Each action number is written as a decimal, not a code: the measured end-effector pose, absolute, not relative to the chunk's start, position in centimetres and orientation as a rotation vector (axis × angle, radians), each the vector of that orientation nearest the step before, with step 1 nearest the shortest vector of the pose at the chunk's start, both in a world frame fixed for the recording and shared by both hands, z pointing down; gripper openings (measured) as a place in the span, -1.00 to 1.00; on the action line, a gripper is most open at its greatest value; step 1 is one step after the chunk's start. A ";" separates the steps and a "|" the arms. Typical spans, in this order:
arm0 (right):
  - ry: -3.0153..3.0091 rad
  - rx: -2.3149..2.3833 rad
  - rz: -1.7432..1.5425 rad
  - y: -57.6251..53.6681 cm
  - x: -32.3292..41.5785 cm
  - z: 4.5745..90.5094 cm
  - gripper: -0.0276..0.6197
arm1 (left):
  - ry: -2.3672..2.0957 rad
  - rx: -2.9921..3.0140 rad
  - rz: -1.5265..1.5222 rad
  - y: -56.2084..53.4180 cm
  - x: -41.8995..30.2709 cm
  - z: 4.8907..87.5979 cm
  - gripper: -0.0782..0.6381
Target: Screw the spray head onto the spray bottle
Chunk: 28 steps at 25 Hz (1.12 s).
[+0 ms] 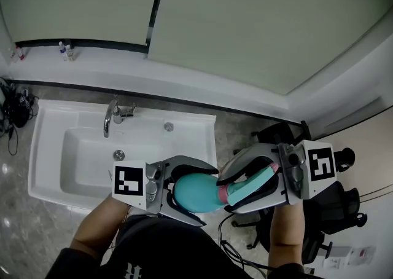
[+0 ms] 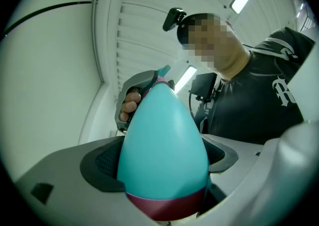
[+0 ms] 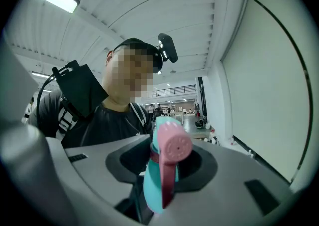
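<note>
A teal egg-shaped spray bottle (image 1: 195, 192) with a maroon band at its base is held out in front of me, lying sideways. My left gripper (image 1: 206, 195) is shut on its body, and the bottle (image 2: 162, 140) fills the space between the pads in the left gripper view. The spray head (image 1: 249, 187), teal with a pink nozzle and a maroon trigger, sits at the bottle's neck. My right gripper (image 1: 228, 193) is closed around the spray head (image 3: 167, 170), whose nozzle faces that camera. Where the head joins the neck is hidden.
A white sink (image 1: 55, 149) with a chrome faucet (image 1: 110, 118) lies below and to the left. Small bottles (image 1: 66, 50) stand on the back ledge. Black office chairs (image 1: 331, 210) sit to the right, and cables (image 1: 15, 109) at the far left.
</note>
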State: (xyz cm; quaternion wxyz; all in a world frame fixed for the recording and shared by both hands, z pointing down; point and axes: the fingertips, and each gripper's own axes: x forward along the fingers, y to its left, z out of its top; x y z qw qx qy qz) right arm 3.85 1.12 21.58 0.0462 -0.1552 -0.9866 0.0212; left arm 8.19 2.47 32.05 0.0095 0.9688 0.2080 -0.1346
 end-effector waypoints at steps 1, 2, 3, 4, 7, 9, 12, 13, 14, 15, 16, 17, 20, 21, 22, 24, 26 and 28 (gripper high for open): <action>-2.996 -0.455 0.053 1.0 3.8 21.8 -0.46 | 0.640 3.023 -0.412 2.3 8.1 32.2 0.44; -2.981 -0.441 0.043 0.9 3.8 21.9 -0.46 | 0.636 3.020 -0.400 2.2 8.1 32.3 0.44; -2.968 -0.435 0.035 0.9 3.8 22.1 -0.46 | 0.639 3.015 -0.388 2.2 8.0 32.4 0.44; -2.957 -0.438 0.028 0.9 3.8 22.2 -0.46 | 0.652 3.004 -0.379 2.2 7.9 32.5 0.44; -2.930 -0.506 0.009 1.5 4.0 22.4 -0.46 | 0.742 2.950 -0.359 2.7 7.8 32.6 0.44; -2.922 -0.564 0.002 1.8 4.1 22.3 -0.47 | 0.803 2.915 -0.371 3.2 7.9 32.5 0.44; -2.904 -0.635 -0.027 2.3 4.1 22.3 -0.47 | 0.881 2.851 -0.386 3.7 7.9 32.4 0.44; -2.894 -0.653 -0.039 2.4 4.1 22.3 -0.47 | 0.908 2.829 -0.391 3.9 7.9 32.4 0.44; -2.884 -0.667 -0.051 2.5 4.0 22.3 -0.47 | 0.932 2.812 -0.402 4.0 7.8 32.4 0.44; -2.873 -0.674 -0.060 2.6 4.0 22.4 -0.47 | 0.949 2.803 -0.418 4.1 7.8 32.3 0.44; -2.865 -0.676 -0.065 2.6 3.9 22.4 -0.47 | 0.956 2.803 -0.429 4.1 7.7 32.2 0.44; -2.863 -0.673 -0.066 2.6 3.9 22.4 -0.47 | 0.956 2.815 -0.425 4.0 7.7 32.3 0.44; -2.897 -0.638 -0.032 2.3 4.0 22.3 -0.47 | 0.893 2.873 -0.393 3.7 8.0 32.7 0.44; -2.909 -0.611 -0.017 2.1 4.0 22.3 -0.47 | 0.859 2.886 -0.385 3.6 8.1 32.9 0.44; -2.913 -0.581 -0.008 1.9 4.0 22.4 -0.47 | 0.832 2.893 -0.380 3.5 8.2 33.1 0.45; -2.903 -0.540 -0.012 1.7 4.0 22.6 -0.47 | 0.813 2.892 -0.383 3.2 8.0 33.4 0.45; -2.872 -0.515 -0.039 1.5 3.9 22.9 -0.47 | 0.813 2.882 -0.396 3.0 7.9 33.5 0.44; -2.834 -0.483 -0.070 1.2 3.9 23.3 -0.47 | 0.807 2.889 -0.360 2.8 8.2 33.7 0.44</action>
